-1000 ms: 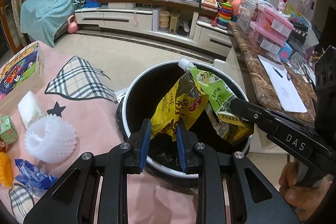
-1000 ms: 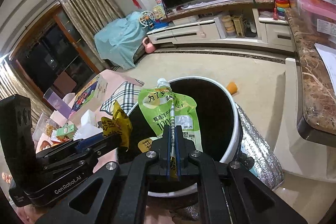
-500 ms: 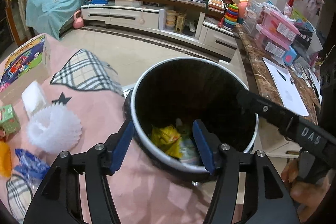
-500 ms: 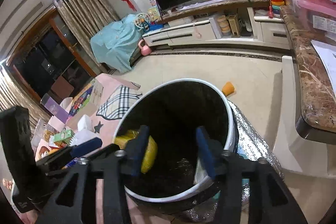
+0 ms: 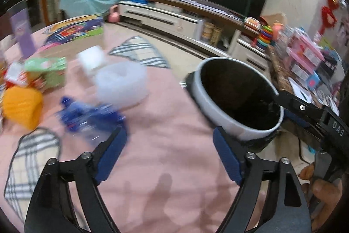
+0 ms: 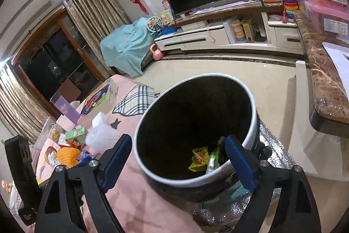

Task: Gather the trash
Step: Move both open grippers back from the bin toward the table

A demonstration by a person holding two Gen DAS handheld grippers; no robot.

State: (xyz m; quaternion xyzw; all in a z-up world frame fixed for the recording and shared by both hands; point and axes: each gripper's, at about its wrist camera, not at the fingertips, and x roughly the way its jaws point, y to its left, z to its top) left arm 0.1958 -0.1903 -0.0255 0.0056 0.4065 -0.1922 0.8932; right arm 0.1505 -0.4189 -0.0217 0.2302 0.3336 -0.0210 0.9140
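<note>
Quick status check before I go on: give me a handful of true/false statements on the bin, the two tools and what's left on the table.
1. The yellow wrapper lies at the bottom of the bin. True.
2. The right tool grips a green pouch. False: its jaws are opening with nothing between them; the green pouch lies in the bin.
3. The left tool holds nothing. True: its jaws are opening over the pink cloth.
4. The table is cleared. False: a blue wrapper, white foam net, orange item and green carton remain.
</note>
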